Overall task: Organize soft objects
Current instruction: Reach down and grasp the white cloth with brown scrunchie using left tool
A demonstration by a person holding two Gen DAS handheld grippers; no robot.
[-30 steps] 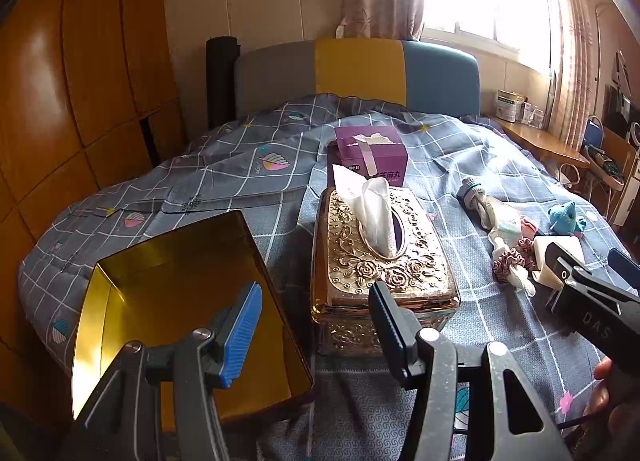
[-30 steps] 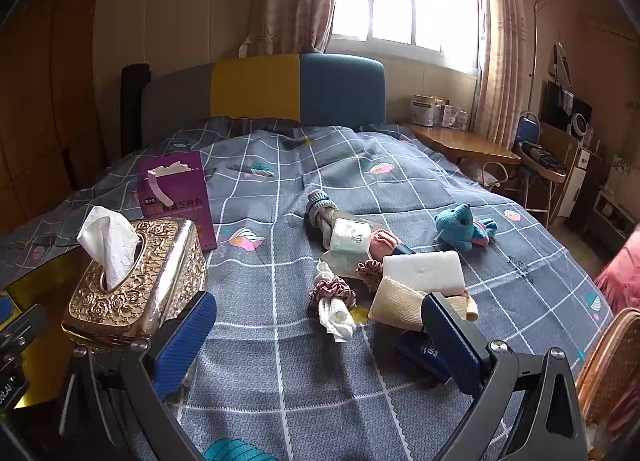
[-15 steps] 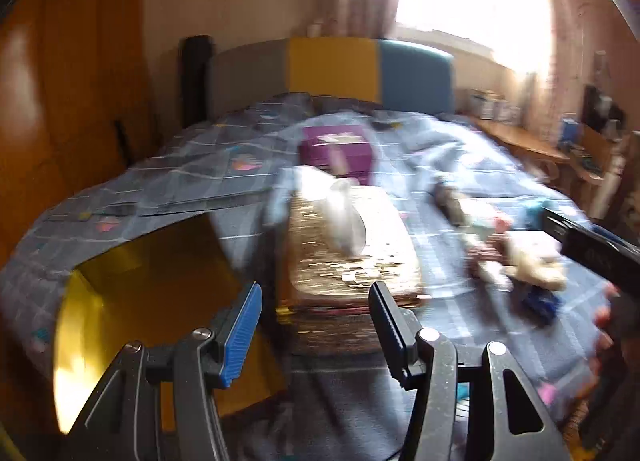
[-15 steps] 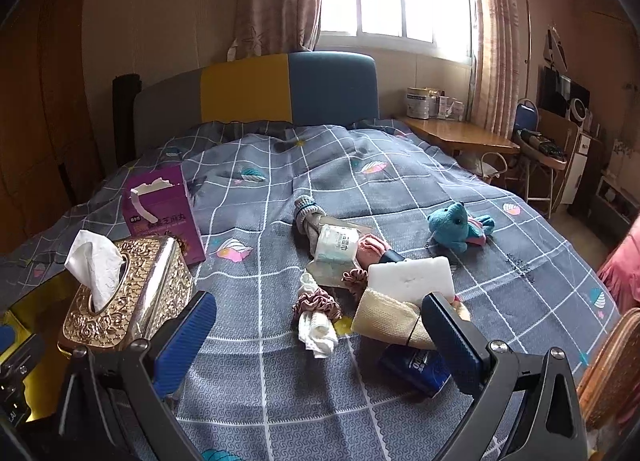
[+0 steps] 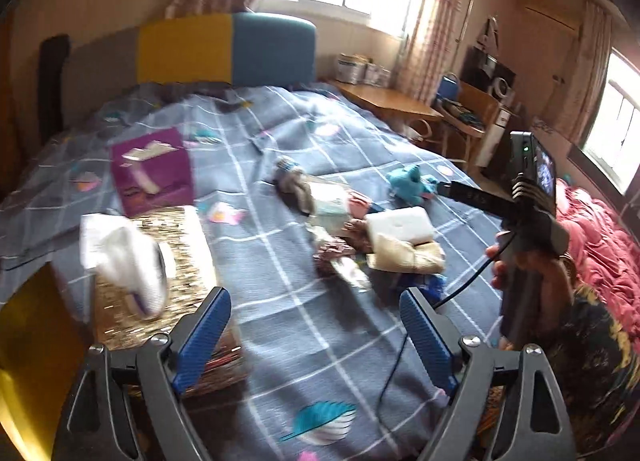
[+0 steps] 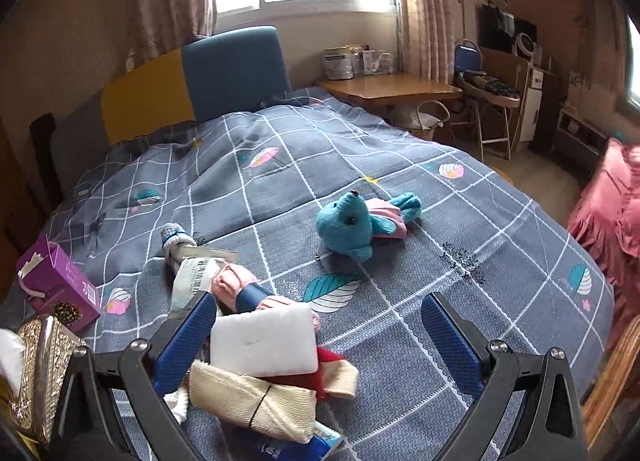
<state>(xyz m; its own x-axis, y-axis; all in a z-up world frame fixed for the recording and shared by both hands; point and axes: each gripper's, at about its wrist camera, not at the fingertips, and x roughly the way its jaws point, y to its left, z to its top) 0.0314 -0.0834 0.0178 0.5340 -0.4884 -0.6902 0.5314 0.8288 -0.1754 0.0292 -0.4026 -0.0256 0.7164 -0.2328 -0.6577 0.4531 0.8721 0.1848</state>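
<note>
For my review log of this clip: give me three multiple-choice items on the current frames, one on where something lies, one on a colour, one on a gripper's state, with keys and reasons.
1. Where does the white sponge block lie?
A. On top of the folded beige cloth
B. Inside the purple tissue box
C. On the wooden desk

2. What colour is the plush toy lying on the bed?
A. Red
B. Teal blue with pink
C. Black

3. What is the state of the right gripper?
A. Shut on the plush toy
B. Shut on the beige cloth
C. Open, holding nothing

Answers: 1 A, the block rests partly on the cloth in the right wrist view. 2 B, teal head, pink body. 3 C, its blue pads stand wide apart, with nothing clamped between them.
</note>
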